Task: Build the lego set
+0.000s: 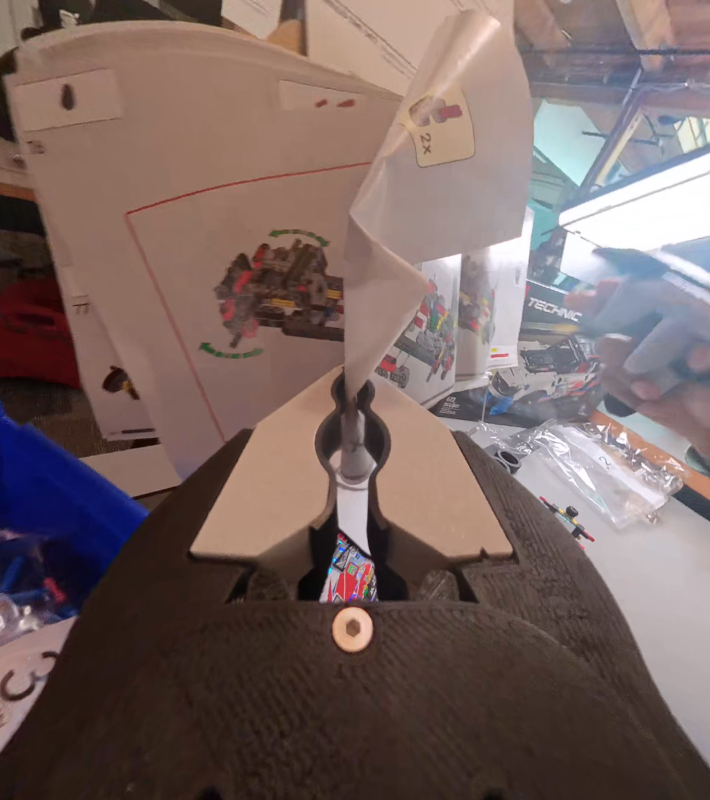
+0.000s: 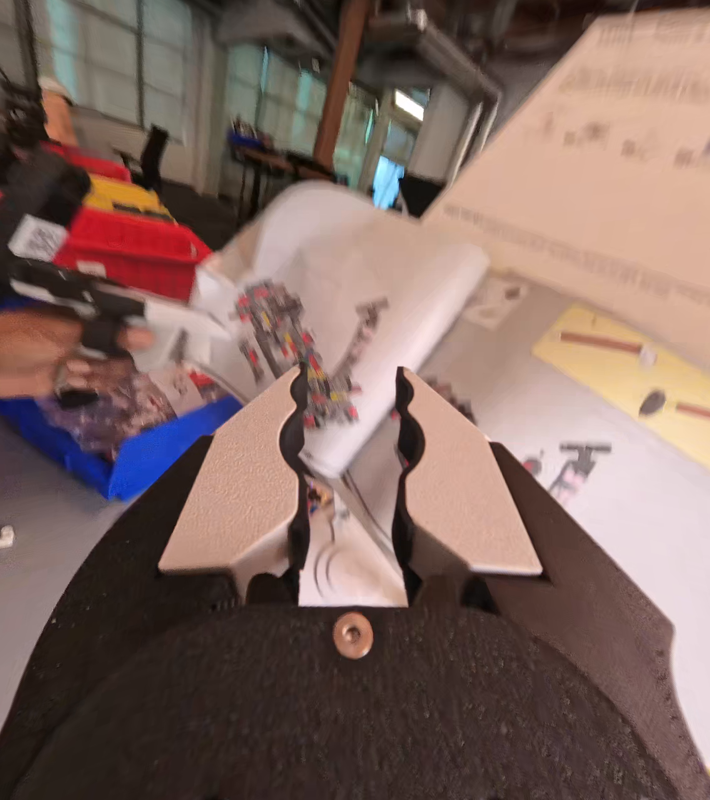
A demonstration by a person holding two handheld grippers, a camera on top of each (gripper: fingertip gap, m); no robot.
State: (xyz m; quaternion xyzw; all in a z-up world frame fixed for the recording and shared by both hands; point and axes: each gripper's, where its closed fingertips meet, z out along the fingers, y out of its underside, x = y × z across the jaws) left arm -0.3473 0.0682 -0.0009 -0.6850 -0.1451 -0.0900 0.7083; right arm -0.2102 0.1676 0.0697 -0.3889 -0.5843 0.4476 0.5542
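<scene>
While left hand-held gripper pinches manual page, right gapes w/ blue bin nearby.

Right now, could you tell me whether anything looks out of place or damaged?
Yes: the instruction booklet page pinched in the left gripper is crumpled and twisted where the shut jaws hold it, so it might tear. The right gripper is open and empty.

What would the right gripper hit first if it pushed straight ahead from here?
Probably the curled page of the instruction booklet: it lies directly beyond the open right gripper. Blur makes the gap between them hard to judge.
</scene>
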